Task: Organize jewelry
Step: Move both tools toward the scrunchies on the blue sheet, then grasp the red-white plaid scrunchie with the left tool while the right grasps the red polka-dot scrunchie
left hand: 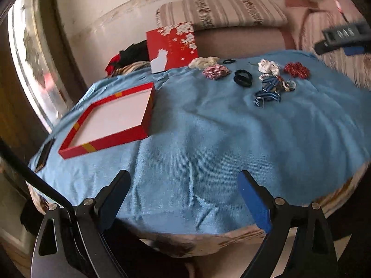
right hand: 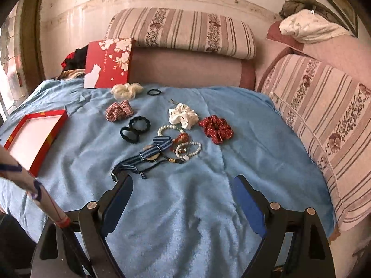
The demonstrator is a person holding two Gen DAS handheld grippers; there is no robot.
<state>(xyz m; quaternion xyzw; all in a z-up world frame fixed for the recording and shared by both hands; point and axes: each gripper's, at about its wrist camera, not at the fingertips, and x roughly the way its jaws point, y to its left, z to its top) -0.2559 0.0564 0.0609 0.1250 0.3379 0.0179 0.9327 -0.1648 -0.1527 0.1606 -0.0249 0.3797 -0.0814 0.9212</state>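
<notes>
Both claws gape empty: left claw; right claw; red lid lettering too small to read.

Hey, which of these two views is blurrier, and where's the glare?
Left wrist view is blurrier: the hair ties and right gripper smear, and the window at left blows out. Right wrist view is sharper; the pearl bracelet reads clearly, edges bend from fisheye.

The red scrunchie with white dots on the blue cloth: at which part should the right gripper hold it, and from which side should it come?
Grip the red dotted scrunchie across its puffy fabric ring, probably the near right edge, coming down from above. It lies flat on the blue cloth, apart from the white scrunchie, so that side looks free. The right gripper is open and holds nothing.
</notes>
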